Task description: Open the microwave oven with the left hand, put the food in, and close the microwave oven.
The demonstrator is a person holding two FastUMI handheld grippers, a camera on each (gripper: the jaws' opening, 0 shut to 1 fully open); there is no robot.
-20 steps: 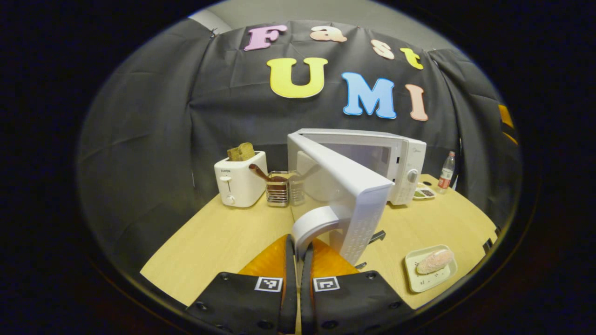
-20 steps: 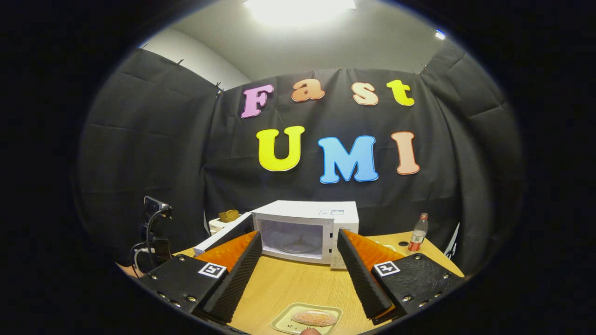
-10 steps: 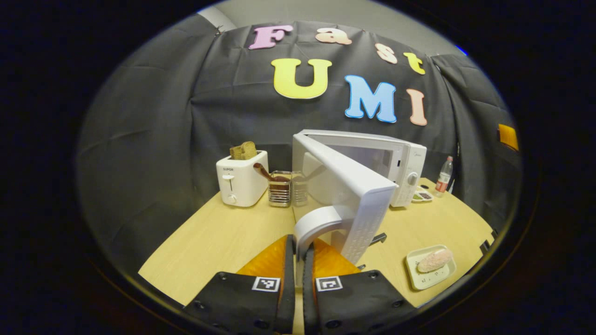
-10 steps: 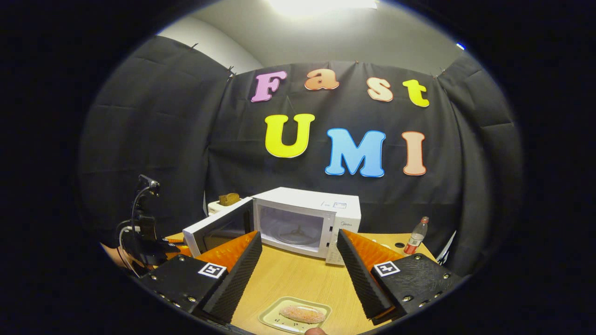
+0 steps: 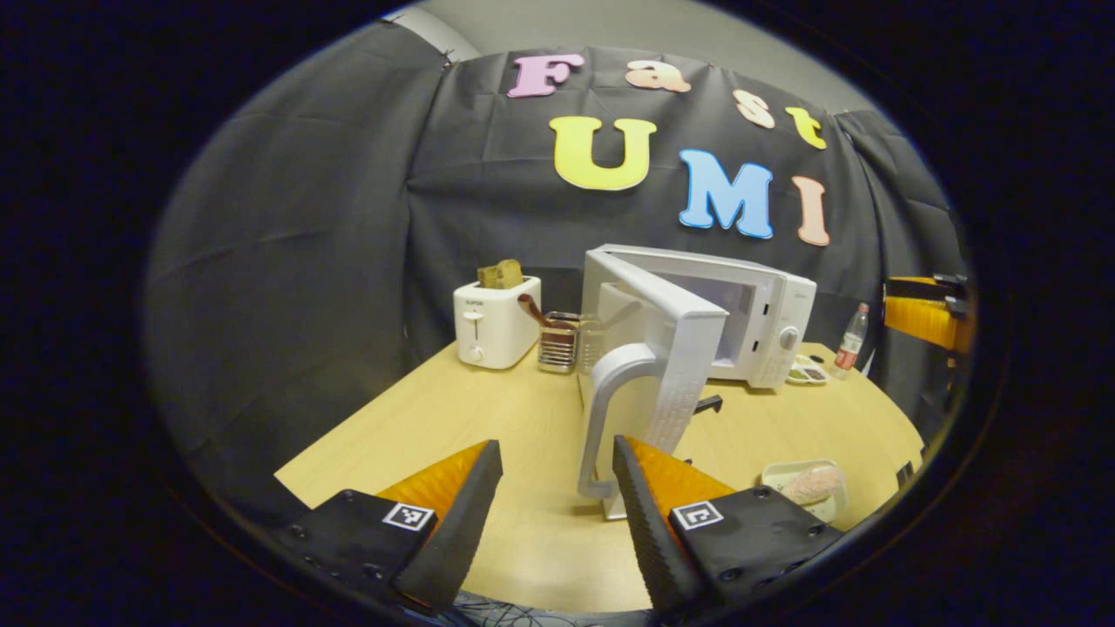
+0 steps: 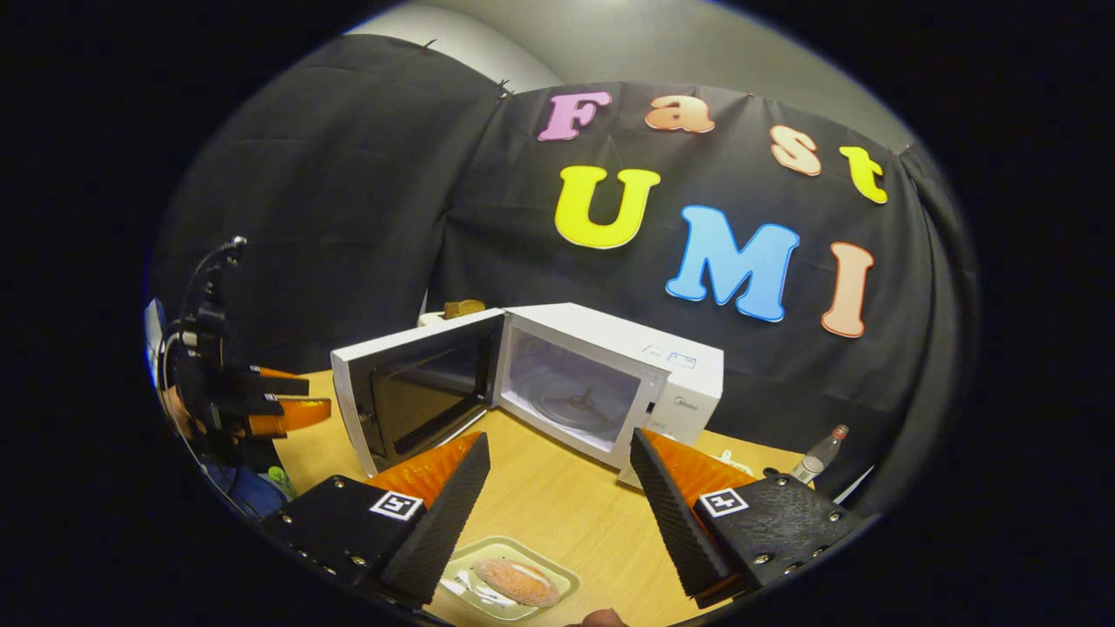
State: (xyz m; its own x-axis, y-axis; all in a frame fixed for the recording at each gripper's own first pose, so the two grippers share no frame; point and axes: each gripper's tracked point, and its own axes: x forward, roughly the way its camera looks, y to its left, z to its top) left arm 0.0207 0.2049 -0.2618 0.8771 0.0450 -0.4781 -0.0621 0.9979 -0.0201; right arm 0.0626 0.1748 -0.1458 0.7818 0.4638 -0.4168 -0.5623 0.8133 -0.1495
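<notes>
Microwave (image 5: 749,318) stands at the far side of the desk (image 5: 488,435), ahead of your left hand-held gripper (image 5: 550,488), its door (image 5: 658,366) swung wide open toward you. The door's curved handle (image 5: 605,418) sits just ahead of your left hand-held gripper, between the lines of its two fingers but not touched by either; the fingers are spread apart and hold nothing. Ahead and to the right of that gripper, the food (image 5: 812,482) lies on a small tray (image 5: 841,505) near the desk edge. Ahead and to its left are a toaster (image 5: 495,322) and a wire rack (image 5: 559,344), with a bottle (image 5: 849,335) far right.

In the right gripper view, your right hand-held gripper (image 6: 557,488) is likewise spread wide and empty. The food (image 6: 516,582) on its tray (image 6: 557,579) lies directly below, between the fingers. The microwave (image 6: 610,383) cavity is open ahead.
</notes>
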